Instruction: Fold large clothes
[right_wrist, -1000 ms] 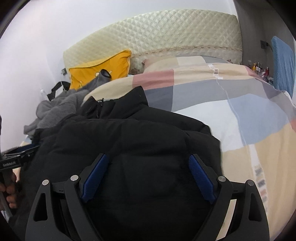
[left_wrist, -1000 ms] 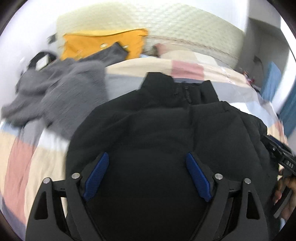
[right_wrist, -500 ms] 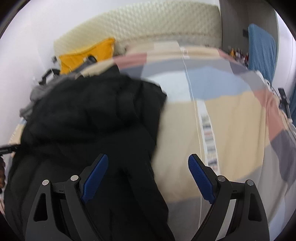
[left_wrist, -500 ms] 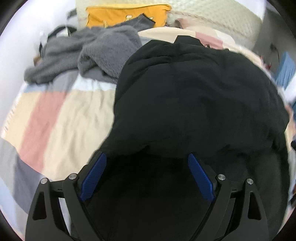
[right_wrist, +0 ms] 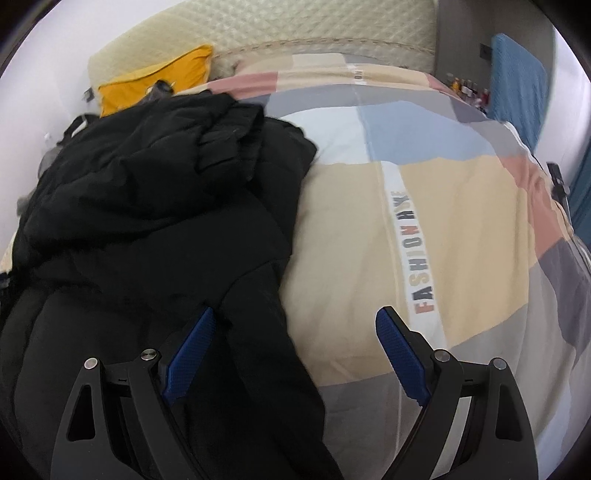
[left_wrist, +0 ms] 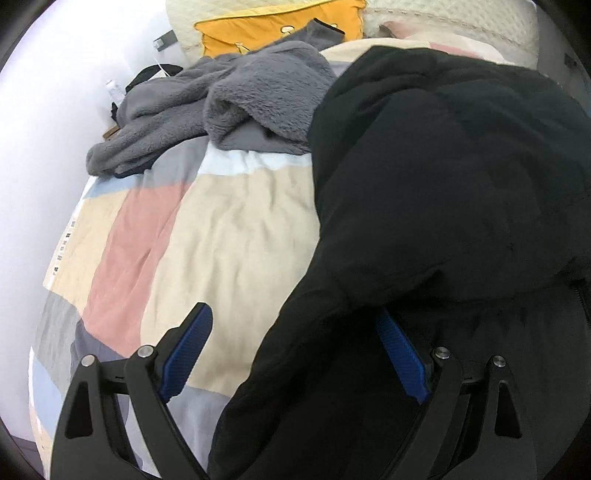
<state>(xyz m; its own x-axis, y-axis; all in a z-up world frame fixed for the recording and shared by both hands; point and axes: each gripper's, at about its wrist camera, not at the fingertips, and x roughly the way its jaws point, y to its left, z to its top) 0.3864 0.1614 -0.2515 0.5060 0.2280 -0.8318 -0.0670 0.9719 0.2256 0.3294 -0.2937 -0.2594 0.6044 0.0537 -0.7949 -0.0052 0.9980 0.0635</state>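
Observation:
A black puffer jacket (left_wrist: 436, 192) lies bunched on the patchwork bedspread (left_wrist: 221, 229); its upper part is folded down over the lower part. My left gripper (left_wrist: 295, 350) is open over the jacket's left edge, its right finger against the black fabric and its left finger over bare bedspread. In the right wrist view the jacket (right_wrist: 147, 206) fills the left half. My right gripper (right_wrist: 295, 350) is open over the jacket's right edge, a black fold running between its fingers, and holds nothing.
A grey fleece garment (left_wrist: 229, 107) lies heaped at the bed's far left, touching the jacket. A yellow pillow (left_wrist: 273, 26) and a cream quilted headboard (right_wrist: 314, 33) are behind it. Blue fabric (right_wrist: 517, 96) hangs at the far right, past small bottles (right_wrist: 465, 85).
Both grippers have pulled back and apart toward the jacket's sides. The jacket's upper part, spread with the collar up one second ago, now lies folded down over the lower part.

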